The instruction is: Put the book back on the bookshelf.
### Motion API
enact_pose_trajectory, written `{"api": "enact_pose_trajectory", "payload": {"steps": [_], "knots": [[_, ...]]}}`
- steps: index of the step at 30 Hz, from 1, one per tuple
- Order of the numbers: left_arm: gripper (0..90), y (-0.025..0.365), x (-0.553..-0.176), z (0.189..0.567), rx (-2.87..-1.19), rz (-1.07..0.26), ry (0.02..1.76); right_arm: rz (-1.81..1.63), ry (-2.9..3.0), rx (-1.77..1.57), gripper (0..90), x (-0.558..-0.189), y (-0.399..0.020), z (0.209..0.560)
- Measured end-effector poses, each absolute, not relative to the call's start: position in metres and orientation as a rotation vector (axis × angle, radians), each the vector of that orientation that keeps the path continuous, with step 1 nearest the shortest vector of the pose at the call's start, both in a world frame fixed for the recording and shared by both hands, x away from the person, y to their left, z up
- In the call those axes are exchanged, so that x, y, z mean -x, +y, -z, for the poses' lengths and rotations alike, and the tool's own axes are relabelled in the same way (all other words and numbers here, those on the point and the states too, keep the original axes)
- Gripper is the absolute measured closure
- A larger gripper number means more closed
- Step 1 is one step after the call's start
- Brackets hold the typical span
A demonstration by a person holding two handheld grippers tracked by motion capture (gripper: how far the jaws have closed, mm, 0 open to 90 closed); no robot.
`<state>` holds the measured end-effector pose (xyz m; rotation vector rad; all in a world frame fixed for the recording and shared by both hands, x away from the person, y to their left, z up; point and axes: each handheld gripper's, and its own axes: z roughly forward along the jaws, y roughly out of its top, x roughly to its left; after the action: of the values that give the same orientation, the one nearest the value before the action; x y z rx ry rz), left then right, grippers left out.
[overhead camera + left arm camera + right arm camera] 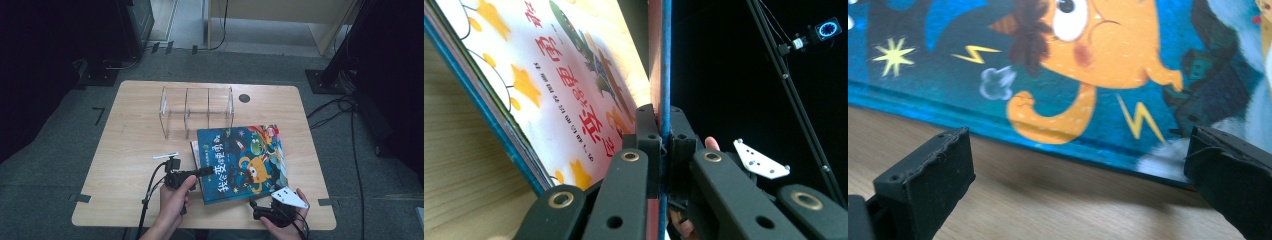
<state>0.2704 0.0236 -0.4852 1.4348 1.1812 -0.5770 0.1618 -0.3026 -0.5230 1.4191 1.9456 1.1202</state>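
A pale wooden table stands on grey carpet. Toward its far edge sits a clear plastic rack with 3 compartments side by side. Just right of it, a round black disc is set in the tabletop. A small white strip lies nearer, left of centre. Black cables trail over the floor at the right, near a black stand base.

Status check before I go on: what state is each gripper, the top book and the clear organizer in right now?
Left gripper: shut on the blue book's edge.
Right gripper: open, holding nothing.
Blue book: closed, its gripped edge lifted off the stack.
Clear organizer: upright, compartments empty.
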Motion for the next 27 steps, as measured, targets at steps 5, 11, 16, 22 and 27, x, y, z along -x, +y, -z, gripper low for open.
{"api": "enact_pose_trajectory", "payload": {"steps": [5, 11, 16, 22, 27], "knots": [[88.6, 0.023, -0.27, 0.484, -1.438, 0.571, 1.181, -1.079, 1.932, -1.375, 0.0, -0.158, -0.292, 0.525], [88.7, 0.022, -0.27, 0.483, -1.428, 0.576, 1.193, -1.023, 1.878, -1.359, 0.0, -0.157, -0.278, 0.528], [88.7, 0.022, -0.268, 0.482, -1.426, 0.582, 1.197, -0.965, 1.816, -1.371, 0.0, -0.158, -0.268, 0.531], [88.7, 0.019, -0.266, 0.481, -1.42, 0.591, 1.204, -0.88, 1.746, -1.398, 0.0, -0.16, -0.257, 0.533], [88.7, 0.017, -0.264, 0.481, -1.414, 0.609, 1.21, -0.815, 1.703, -1.417, 0.0, -0.161, -0.247, 0.534]]}}
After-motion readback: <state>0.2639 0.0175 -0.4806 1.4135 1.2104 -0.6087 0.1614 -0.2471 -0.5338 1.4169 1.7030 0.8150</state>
